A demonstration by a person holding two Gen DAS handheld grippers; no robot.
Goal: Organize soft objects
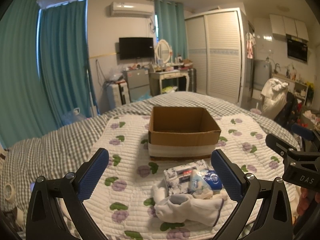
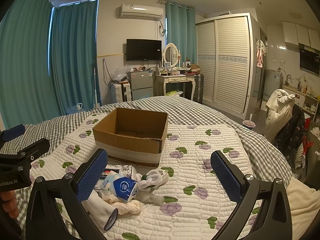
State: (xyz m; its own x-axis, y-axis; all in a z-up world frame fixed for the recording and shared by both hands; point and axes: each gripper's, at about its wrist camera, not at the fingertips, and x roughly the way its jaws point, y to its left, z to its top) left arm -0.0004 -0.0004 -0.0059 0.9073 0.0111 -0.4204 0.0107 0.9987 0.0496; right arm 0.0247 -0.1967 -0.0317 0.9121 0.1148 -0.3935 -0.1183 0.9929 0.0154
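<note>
Both the left gripper (image 1: 160, 172) and right gripper (image 2: 159, 172) hover spread wide, empty, above the quilt (image 1: 128, 156). The pile of socks (image 1: 188, 206) and tissue packs (image 2: 123, 187) lies just before the open cardboard box (image 1: 183, 138). Only the right view shows the box floor; the right gripper's left finger (image 2: 91, 176) partly covers the pile.

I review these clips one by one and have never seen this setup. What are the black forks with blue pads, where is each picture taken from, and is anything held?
No robot here: a person holds a pair of handheld tongs in each hand, each with a fisheye camera looking along its fingers. The left tongs and right tongs are both open and hold nothing. Each view shows the other tongs at its edge. On the floral quilt stands an empty cardboard box. In front of it lies a small pile: white socks, a blue tissue pack and a floral tissue packet.
</note>
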